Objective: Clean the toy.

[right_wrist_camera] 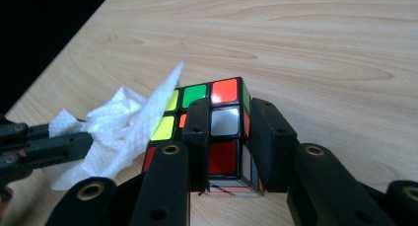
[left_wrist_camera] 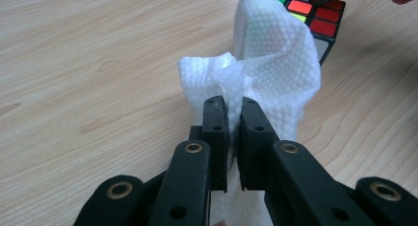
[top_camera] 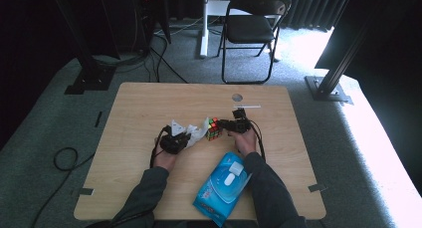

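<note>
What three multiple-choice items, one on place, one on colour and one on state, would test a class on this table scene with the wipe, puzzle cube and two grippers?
1. Where does the blue plastic pack of wet wipes lie?
A. between the person's forearms, near the table's front edge
B. on the folding chair
C. at the table's far left corner

2. What colour is the textured wipe?
A. yellow
B. white
C. blue

3. How does the right gripper stand to the multicoloured puzzle cube?
A. open, far from it
B. lying beneath it
C. jaws closed on its sides

Answers: 1 A, the high view shows it there; 2 B, white in both gripper views, pinched by the left gripper; 3 C, the jaws press on both sides.
</note>
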### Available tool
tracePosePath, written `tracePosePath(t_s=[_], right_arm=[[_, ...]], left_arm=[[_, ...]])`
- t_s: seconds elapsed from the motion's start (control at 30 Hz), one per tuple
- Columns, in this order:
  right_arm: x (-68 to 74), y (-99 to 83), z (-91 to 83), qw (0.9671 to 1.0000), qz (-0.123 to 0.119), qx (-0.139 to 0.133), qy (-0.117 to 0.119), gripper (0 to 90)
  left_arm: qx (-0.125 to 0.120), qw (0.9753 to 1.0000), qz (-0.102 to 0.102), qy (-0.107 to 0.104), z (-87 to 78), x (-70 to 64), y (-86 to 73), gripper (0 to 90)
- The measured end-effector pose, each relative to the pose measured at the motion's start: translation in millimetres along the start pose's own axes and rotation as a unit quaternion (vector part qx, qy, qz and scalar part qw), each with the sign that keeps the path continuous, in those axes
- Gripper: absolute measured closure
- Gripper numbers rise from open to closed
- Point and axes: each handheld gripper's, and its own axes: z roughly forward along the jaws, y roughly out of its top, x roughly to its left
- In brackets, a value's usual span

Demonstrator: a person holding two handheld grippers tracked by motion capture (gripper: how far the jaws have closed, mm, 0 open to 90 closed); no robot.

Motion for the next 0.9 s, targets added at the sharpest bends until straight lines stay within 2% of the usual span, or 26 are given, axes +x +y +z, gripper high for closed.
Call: tracePosePath(t_s=[0.17, 0.27, 0.33, 0.4, 0.43, 0.5, 0.53, 0.6, 0.67, 0.8, 0.87, 0.9], right_arm=[[-10.1, -0.4, -2.5, 0.9991, 0.039, -0.007, 0.016, 70.8], [-19.2, -2.0, -5.0, 0.9966, 0.075, -0.016, 0.028, 71.4], [-25.2, -2.6, -8.4, 0.9954, 0.09, -0.023, 0.025, 72.2], [-28.6, -2.7, -11.1, 0.9952, 0.093, -0.024, 0.018, 72.8], [-29.7, -2.6, -12.5, 0.9958, 0.088, -0.024, 0.01, 81.8], [-29.2, -3.6, -13.9, 0.9972, 0.07, -0.017, -0.023, 82.9], [-30.4, -5.5, -14.1, 0.9974, 0.065, -0.015, -0.028, 77.9], [-31.1, -8.6, -14.0, 0.9976, 0.063, -0.017, -0.024, 74.0], [-28.7, -10.3, -15.0, 0.9981, 0.047, -0.02, -0.033, 68.8], [-18.6, -7.9, -22.0, 0.9977, -0.015, -0.037, -0.055, 50.0], [-11.6, -5.7, -25.7, 0.9952, -0.064, -0.048, -0.057, 42.2], [-7.7, -4.1, -26.2, 0.9937, -0.09, -0.046, -0.049, 37.3]], left_arm=[[0.0, 1.0, 0.0, 0.0, 0.3, 0.2, -0.4, 83.9], [0.001, 1.0, 0.002, -0.001, 0.6, -0.3, -0.7, 83.9], [0.002, 1.0, 0.002, -0.001, 0.9, -0.4, -0.8, 83.9], [0.002, 1.0, 0.002, -0.001, 1.2, -0.4, -0.7, 83.9], [0.002, 1.0, 0.002, -0.001, 1.4, -0.5, -0.7, 83.9], [0.002, 1.0, 0.001, -0.002, 1.8, -0.8, -1.1, 83.9], [0.003, 1.0, 0.001, -0.002, 1.9, -1.0, -1.2, 83.8], [0.003, 1.0, 0.001, -0.002, 2.4, -1.2, -1.6, 83.8], [0.003, 1.0, 0.001, -0.002, 2.4, -1.4, -1.7, 83.8], [0.003, 1.0, 0.002, -0.002, 2.1, -1.2, -1.5, 83.8], [0.003, 1.0, 0.002, -0.003, 2.0, -1.1, -1.2, 83.8], [0.003, 1.0, 0.002, -0.003, 2.1, -1.3, -1.1, 83.7]])
